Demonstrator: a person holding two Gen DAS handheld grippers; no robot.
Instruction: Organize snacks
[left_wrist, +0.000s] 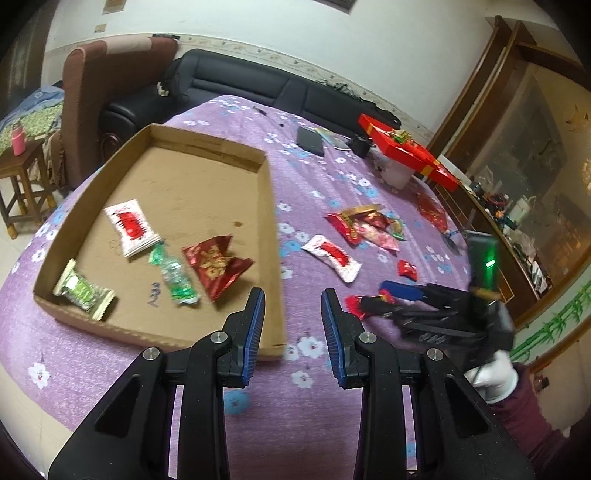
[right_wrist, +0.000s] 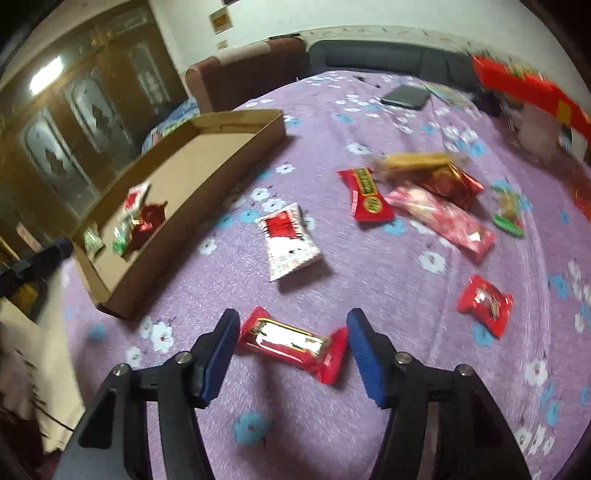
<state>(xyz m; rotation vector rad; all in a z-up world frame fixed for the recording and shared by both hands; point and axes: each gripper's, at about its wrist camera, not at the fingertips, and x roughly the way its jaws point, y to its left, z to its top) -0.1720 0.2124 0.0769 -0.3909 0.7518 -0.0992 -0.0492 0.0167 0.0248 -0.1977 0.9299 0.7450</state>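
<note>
Lying flat between the right gripper's (right_wrist: 291, 341) parted jaws is a red bar (right_wrist: 293, 341) on the purple cloth (right_wrist: 369, 295); the pads are standing just off its two ends, not pressing it. The left gripper (left_wrist: 293, 317) is hovering empty over the near right corner of the cardboard tray (left_wrist: 273, 221), its jaws a little apart. Sitting in the tray are a white-and-red packet (left_wrist: 131, 227), a green candy (left_wrist: 173, 277), a red-gold pouch (left_wrist: 218, 267) and a green-white bar (left_wrist: 83, 295). Waiting loose on the cloth are another white packet (right_wrist: 291, 240), a red sachet (right_wrist: 365, 195), a pink wrapper (right_wrist: 443, 218), a dark red pouch (right_wrist: 448, 181), a small red candy (right_wrist: 484, 299) and a green sweet (right_wrist: 509, 214). A white-gloved hand (left_wrist: 493, 378) is holding the right gripper.
</note>
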